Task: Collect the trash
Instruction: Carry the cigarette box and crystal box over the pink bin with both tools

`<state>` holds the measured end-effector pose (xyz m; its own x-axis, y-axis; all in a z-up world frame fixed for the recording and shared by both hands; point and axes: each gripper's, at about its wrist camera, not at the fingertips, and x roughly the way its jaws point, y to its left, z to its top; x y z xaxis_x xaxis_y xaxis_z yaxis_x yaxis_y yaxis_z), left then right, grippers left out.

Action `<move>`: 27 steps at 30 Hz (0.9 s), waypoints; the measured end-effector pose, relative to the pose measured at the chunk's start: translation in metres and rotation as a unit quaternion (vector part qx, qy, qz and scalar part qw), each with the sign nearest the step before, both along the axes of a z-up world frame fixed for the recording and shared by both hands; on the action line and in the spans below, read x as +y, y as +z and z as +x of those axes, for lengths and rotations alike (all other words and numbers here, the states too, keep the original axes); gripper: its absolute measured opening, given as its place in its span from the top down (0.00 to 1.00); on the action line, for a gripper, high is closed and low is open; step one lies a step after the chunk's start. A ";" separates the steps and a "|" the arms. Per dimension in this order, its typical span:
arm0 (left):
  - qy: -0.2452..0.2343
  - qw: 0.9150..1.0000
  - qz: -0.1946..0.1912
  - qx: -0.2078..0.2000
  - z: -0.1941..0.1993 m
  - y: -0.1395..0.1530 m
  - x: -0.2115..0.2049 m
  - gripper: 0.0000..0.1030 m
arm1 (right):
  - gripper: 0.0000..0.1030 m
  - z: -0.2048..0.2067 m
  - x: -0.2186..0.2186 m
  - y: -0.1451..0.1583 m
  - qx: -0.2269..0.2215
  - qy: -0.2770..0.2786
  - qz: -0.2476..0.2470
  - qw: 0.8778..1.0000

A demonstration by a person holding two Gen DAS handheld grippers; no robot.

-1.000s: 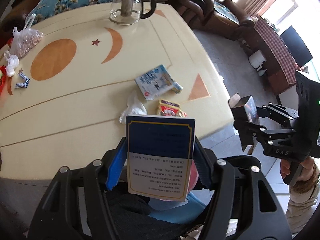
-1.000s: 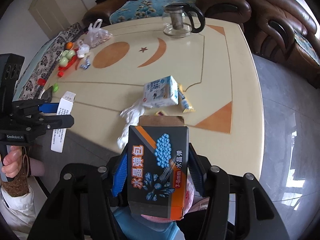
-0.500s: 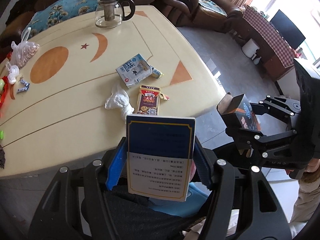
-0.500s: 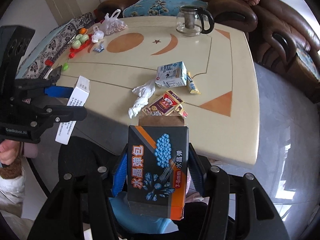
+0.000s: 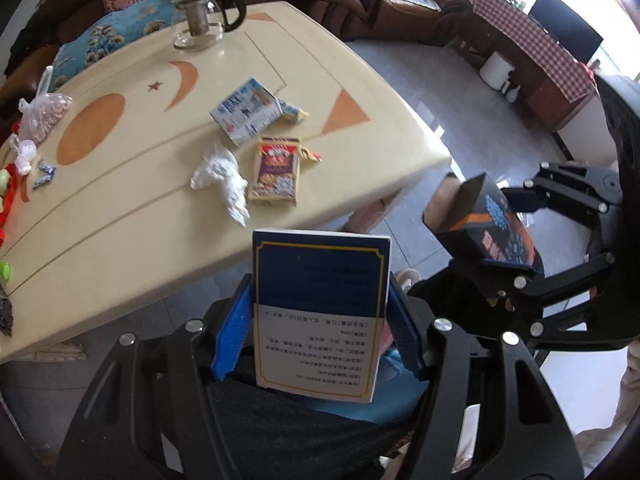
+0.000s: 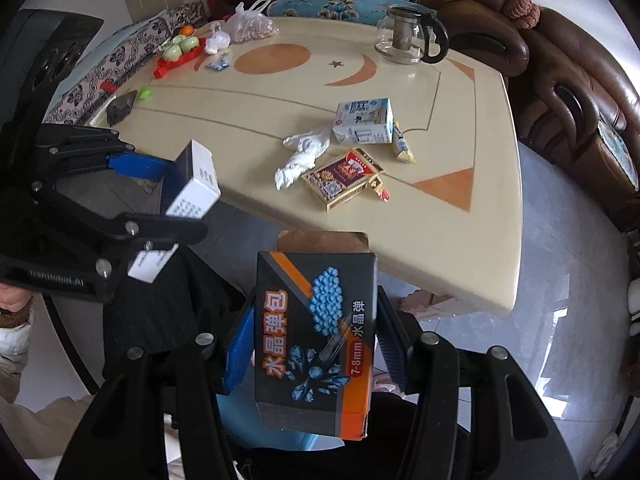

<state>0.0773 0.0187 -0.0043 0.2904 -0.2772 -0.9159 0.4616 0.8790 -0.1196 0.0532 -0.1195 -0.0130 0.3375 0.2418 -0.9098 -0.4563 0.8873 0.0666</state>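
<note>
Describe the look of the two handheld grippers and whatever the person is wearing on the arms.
Both the left gripper and the right gripper are black linkage frames with silver screws and ribbed blue pads. White lettering marks the left body. A light beige sleeve with a brown cuff covers the left wrist.

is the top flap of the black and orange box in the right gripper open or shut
Open. The black and orange box, clamped in the right gripper, has its brown cardboard flap standing up past the top edge, bare inner side showing.
</note>
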 end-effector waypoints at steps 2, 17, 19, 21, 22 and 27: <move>0.003 1.000 0.010 -0.004 -0.006 -0.009 -0.001 0.40 | 0.49 -0.005 0.002 -0.007 -0.004 0.002 -0.010 1.000; 0.000 0.999 0.022 0.027 -0.028 -0.082 -0.006 0.40 | 0.48 -0.021 0.009 -0.059 -0.001 0.020 -0.032 0.999; -0.001 0.999 0.025 0.035 -0.029 -0.093 -0.007 0.40 | 0.48 -0.022 0.009 -0.066 0.000 0.023 -0.034 0.999; -0.003 0.999 0.034 0.039 -0.028 -0.103 -0.010 0.40 | 0.49 -0.023 0.009 -0.072 -0.002 0.024 -0.040 0.999; -0.005 0.999 0.035 0.041 -0.028 -0.108 -0.011 0.40 | 0.49 -0.023 0.009 -0.075 -0.003 0.025 -0.042 0.999; -0.008 0.998 0.035 0.057 -0.028 -0.127 -0.016 0.40 | 0.48 -0.023 0.008 -0.093 -0.003 0.027 -0.051 0.998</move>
<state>0.0493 0.0028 -0.1311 0.1794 -0.2145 -0.9601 0.4630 0.8795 -0.1100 0.0304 -0.1115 -0.1065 0.3322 0.1649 -0.9287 -0.5032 0.8638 -0.0266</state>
